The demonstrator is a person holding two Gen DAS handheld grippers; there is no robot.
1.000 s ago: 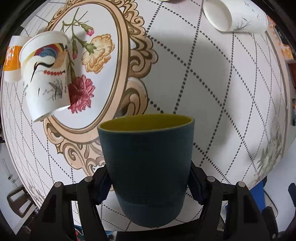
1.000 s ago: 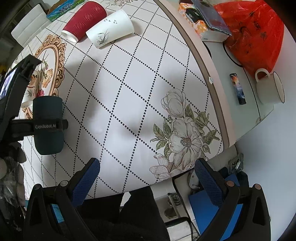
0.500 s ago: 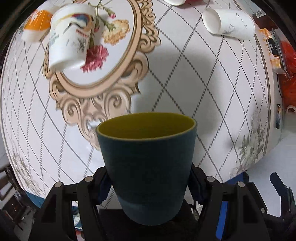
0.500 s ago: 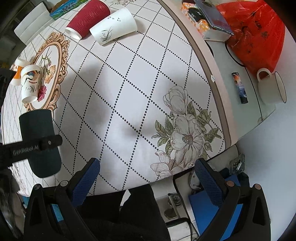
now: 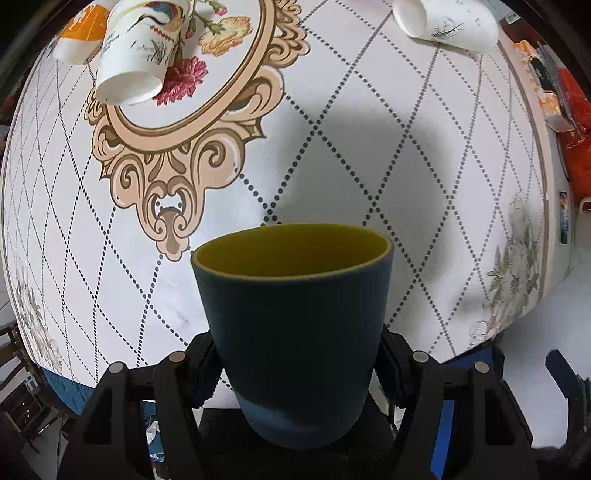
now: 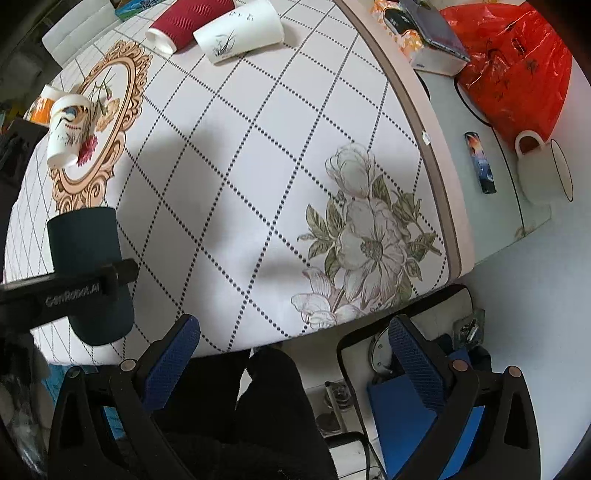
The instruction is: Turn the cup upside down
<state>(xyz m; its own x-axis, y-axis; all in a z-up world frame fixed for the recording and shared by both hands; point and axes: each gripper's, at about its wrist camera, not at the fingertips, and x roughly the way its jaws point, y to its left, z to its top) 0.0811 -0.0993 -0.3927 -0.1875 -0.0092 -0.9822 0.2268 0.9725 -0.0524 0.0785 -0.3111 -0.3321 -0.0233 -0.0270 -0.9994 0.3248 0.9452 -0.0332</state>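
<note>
My left gripper (image 5: 295, 354) is shut on a dark teal cup with a yellow inside (image 5: 295, 332). It holds the cup above the near edge of the table, mouth pointing away along the fingers. The right wrist view shows the same cup (image 6: 88, 254) at the left, clamped by the left gripper (image 6: 74, 291), mouth toward the far side of the table. My right gripper (image 6: 295, 350) is open and empty, off the table's near edge.
A bird-print paper cup (image 5: 133, 55) and an orange one (image 5: 77, 33) lie on the tablecloth's oval ornament. A white cup (image 6: 236, 33) and a red ribbed cup (image 6: 188, 18) lie at the far side. A side surface holds a red bag (image 6: 513, 66), a mug (image 6: 543, 170), a box.
My left gripper has drawn back toward the table's near edge with the teal cup and come down closer to the cloth. The right gripper has barely moved.
</note>
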